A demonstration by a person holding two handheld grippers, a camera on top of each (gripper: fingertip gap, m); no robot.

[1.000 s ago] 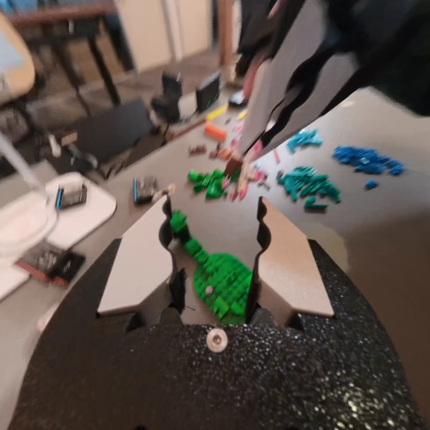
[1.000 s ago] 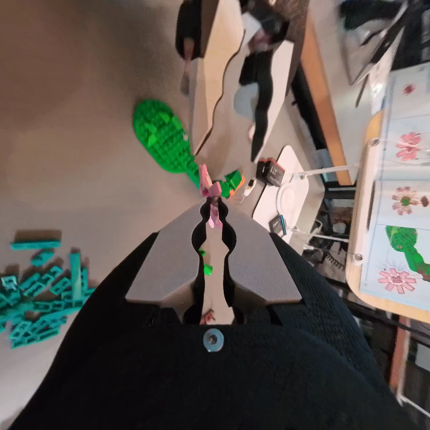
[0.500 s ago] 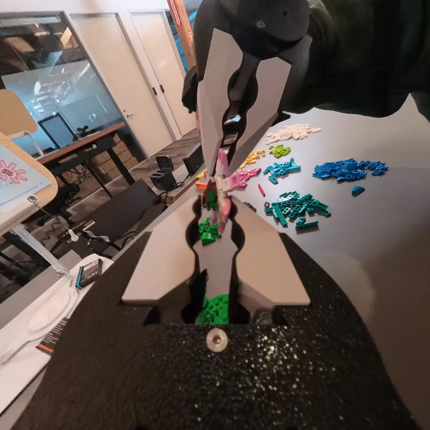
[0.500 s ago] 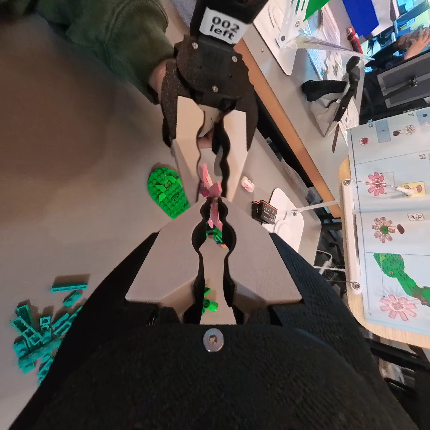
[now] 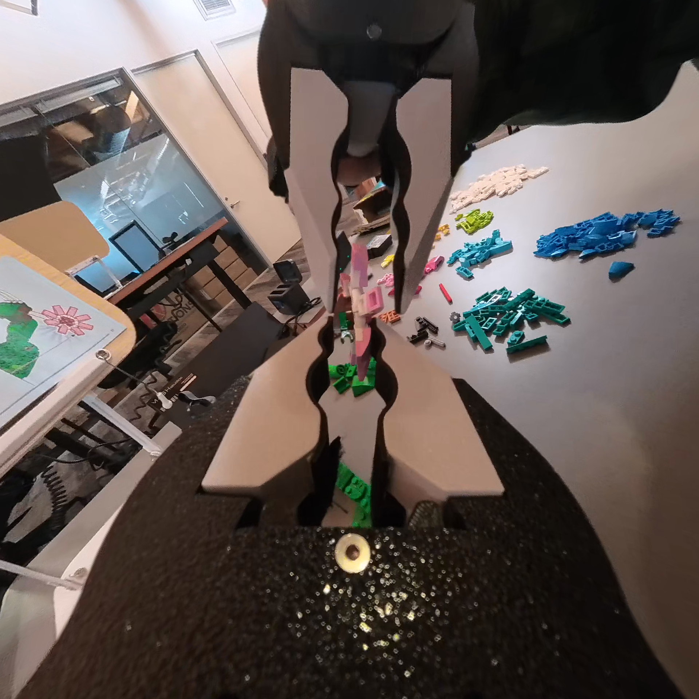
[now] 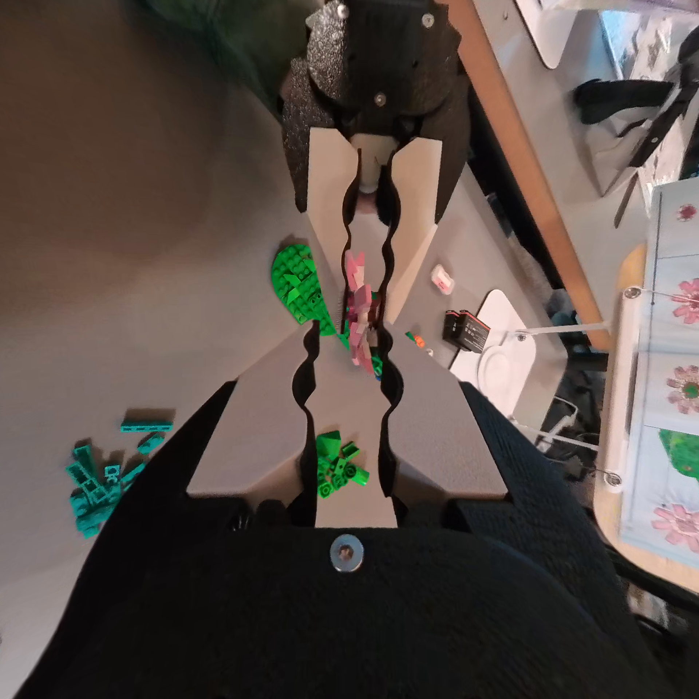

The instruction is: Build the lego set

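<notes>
A pink lego flower [image 5: 361, 302] hangs in the air between my two grippers, which meet tip to tip above the dark table. My left gripper [image 5: 352, 325] is shut on the flower. It shows from the front in the right wrist view [image 6: 363, 325], with the flower [image 6: 357, 314] between its fingers. My right gripper [image 6: 348, 329] is open, its jaws standing apart on either side of the flower. It also shows in the left wrist view [image 5: 365, 312]. A green leaf-shaped plate [image 6: 295, 280] lies on the table below.
Loose green bricks [image 6: 338, 469] lie under the grippers. Piles of teal [image 5: 510, 317], blue [image 5: 601, 238] and white [image 5: 495, 181] bricks lie to the right. An instruction booklet [image 6: 677, 378] stands on a holder past the table edge, near two black boxes [image 6: 467, 333]. My left and right fingertips are right by each other. Left tips and right tips are each some 12 centimetres from the green leaf-shaped plate [image 6: 295, 280].
My left gripper rose from the green plate and closed on the pink flower. My right gripper, which had held the flower, has opened its jaws.
</notes>
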